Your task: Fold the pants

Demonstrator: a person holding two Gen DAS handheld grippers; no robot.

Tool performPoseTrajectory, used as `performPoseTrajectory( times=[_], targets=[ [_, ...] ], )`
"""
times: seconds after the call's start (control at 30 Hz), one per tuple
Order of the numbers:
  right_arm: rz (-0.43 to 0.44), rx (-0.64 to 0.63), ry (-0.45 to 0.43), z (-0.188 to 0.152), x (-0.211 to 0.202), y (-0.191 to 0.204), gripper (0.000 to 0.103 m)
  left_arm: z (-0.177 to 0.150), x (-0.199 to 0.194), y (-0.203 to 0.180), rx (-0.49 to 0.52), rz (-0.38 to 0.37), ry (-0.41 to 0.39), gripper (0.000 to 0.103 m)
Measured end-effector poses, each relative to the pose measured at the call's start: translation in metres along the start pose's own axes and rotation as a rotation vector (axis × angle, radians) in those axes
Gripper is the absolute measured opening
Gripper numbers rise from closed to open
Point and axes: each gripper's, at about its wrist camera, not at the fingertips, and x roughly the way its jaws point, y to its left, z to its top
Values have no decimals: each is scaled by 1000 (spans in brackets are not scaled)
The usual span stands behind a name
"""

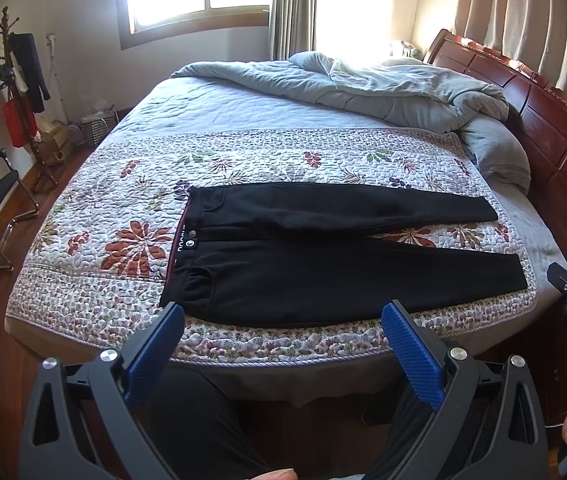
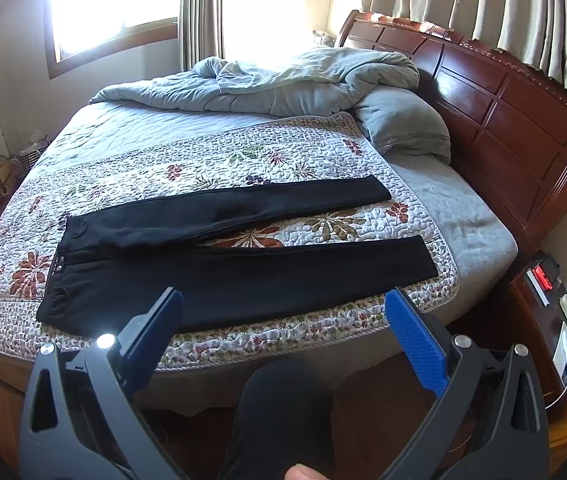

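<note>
The black pants (image 1: 323, 256) lie flat on the floral quilt (image 1: 123, 208) of the bed, directly ahead of both tools, with the two legs spread apart in a narrow V. The waistband is ahead and to the left of the left tool (image 1: 283, 312); the leg ends are to the right. The left tool is released, its blue pads wide apart, above the near bed edge. The right tool (image 2: 283, 300) is released too, touching nothing. A grey duvet (image 2: 283, 80) is bunched far beyond the pants.
</note>
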Motion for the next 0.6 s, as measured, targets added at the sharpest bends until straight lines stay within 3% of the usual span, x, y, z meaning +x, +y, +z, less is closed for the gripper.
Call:
performPoseTrajectory(
  times=[0.6],
  targets=[
    [5, 4, -4, -1, 0, -4, 100, -2, 3, -4, 12, -7, 4, 99]
  ],
)
